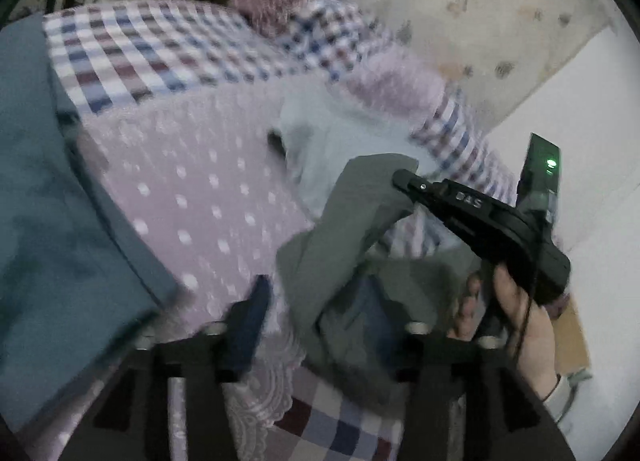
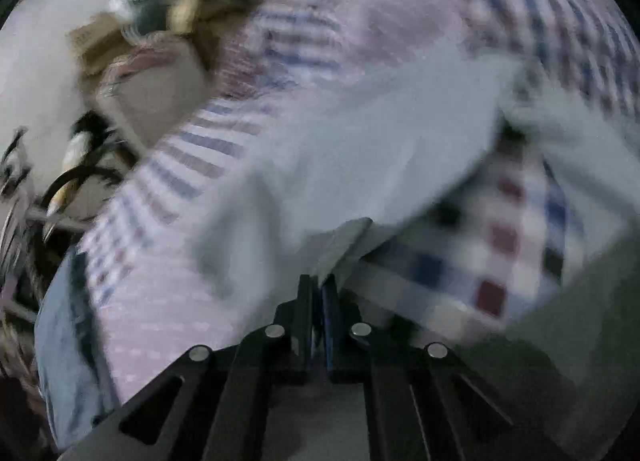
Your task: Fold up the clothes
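Note:
A grey-green garment point(image 1: 352, 229) hangs in folds over the bed. In the left wrist view, a hand point(image 1: 520, 309) holds my right gripper point(image 1: 404, 177), which is shut on the garment's upper edge. In the blurred right wrist view, the right gripper point(image 2: 320, 289) has its jaws together with a grey fold point(image 2: 344, 241) pinched at the tips. My left gripper point(image 1: 312, 317) is open below it. The left gripper's left finger point(image 1: 248, 321) is bare, and the hanging cloth drapes over its right finger. A pale blue garment point(image 1: 320, 133) lies crumpled behind.
A pink dotted cloth point(image 1: 192, 189) and a checked sheet point(image 1: 132, 53) cover the bed. A teal folded fabric point(image 1: 60, 201) lies at the left. A patterned cushion point(image 1: 480, 1) and a white wall point(image 1: 592, 121) stand at the right. Boxes and cables point(image 2: 100, 41) clutter the floor beside the bed.

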A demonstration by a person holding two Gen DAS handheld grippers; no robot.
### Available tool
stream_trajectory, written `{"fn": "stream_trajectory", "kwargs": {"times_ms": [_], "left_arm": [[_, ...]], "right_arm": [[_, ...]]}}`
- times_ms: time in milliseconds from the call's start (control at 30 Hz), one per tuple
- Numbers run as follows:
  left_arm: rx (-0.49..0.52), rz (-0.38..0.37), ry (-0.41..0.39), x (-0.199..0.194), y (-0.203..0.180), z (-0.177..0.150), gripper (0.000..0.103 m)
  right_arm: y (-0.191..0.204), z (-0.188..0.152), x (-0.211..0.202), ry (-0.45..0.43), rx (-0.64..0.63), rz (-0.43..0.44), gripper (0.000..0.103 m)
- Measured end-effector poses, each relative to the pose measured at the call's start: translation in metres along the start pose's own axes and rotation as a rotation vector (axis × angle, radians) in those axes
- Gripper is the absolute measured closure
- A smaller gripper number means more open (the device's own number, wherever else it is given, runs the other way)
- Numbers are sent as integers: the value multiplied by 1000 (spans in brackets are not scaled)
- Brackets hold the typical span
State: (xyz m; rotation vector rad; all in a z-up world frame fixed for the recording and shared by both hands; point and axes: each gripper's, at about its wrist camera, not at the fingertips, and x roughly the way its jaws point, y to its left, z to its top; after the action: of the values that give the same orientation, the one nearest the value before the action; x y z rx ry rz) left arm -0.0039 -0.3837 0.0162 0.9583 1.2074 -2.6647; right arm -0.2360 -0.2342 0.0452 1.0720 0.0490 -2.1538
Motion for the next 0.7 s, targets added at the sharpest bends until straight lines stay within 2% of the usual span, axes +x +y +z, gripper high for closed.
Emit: {"fn": "stream_trajectory", "kwargs": {"times_ms": [133, 200, 267, 300, 333, 400, 500, 567, 700], "left_arm": [[-58, -48, -89, -25, 13, 9, 39], [-131, -54, -146, -38, 32, 14, 39], [-205, -65, -173, -47, 52, 18, 39], [-247, -71, -179, -50, 64, 19, 39], [-282, -75, -174, -50, 74, 20, 39], [-348, -82, -158, -49, 94, 21, 39], [-406, -134, -158, -49, 107, 21, 39], [-429, -157, -159, -48, 111, 21, 39], [-444, -171, -167, -47, 111, 21, 39]], "right_arm": [[80, 13, -31, -67, -212, 142, 100], [128, 10, -40, -55, -331, 234, 97], [175, 3, -44, 4, -437, 330, 97], [191, -2, -46, 21, -483, 352, 86], [205, -6, -49, 29, -525, 367, 65], [222, -10, -57, 10, -570, 374, 50], [209, -6, -70, -38, -516, 337, 44], [186, -7, -77, -54, -462, 305, 42], [117, -21, -96, -34, -348, 210, 42]]}}
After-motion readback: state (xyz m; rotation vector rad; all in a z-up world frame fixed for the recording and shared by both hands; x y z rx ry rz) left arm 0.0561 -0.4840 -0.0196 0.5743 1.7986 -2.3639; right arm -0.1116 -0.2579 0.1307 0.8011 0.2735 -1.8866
